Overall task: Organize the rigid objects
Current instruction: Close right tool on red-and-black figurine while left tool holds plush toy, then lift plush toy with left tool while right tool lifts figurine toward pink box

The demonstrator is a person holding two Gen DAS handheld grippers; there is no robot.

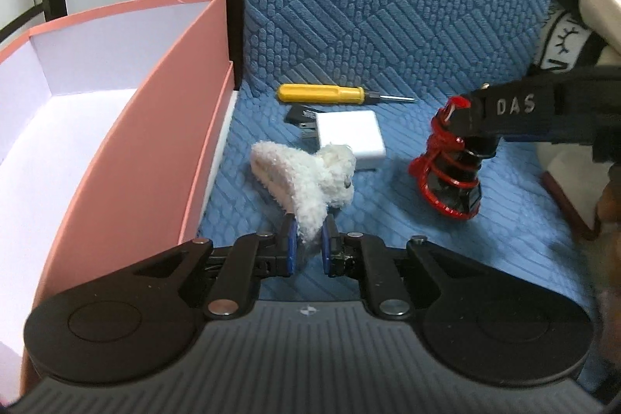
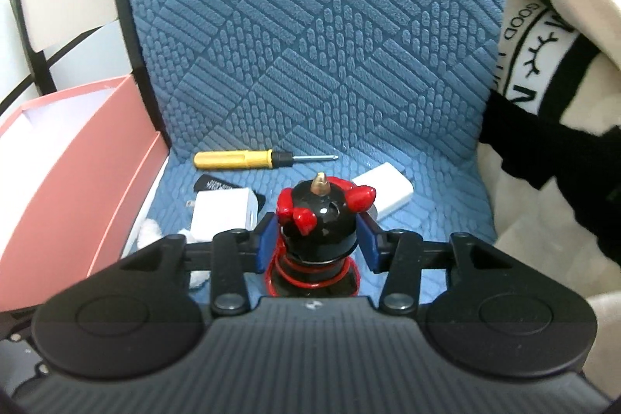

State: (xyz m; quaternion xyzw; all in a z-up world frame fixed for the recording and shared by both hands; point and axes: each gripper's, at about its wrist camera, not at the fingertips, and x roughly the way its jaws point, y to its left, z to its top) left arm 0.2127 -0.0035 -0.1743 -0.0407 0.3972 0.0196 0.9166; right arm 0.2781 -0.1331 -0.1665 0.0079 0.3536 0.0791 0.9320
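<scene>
Plush fabric fills the gap of the left tongs in the left wrist view: they pinch the near end of a white fluffy toy, which lies on the blue cushion just right of the open pink box. The toy looks light and soft, so it will sag when lifted. Farther away lie a yellow screwdriver and a white charger, both stiff and small.

In the right wrist view the right tongs stand spread on both sides of a black and red figure, and the pads seem not yet pressed on it. The figure looks hard, glossy and perhaps slippery; its round middle is the best place to hold, not the red horns.
</scene>
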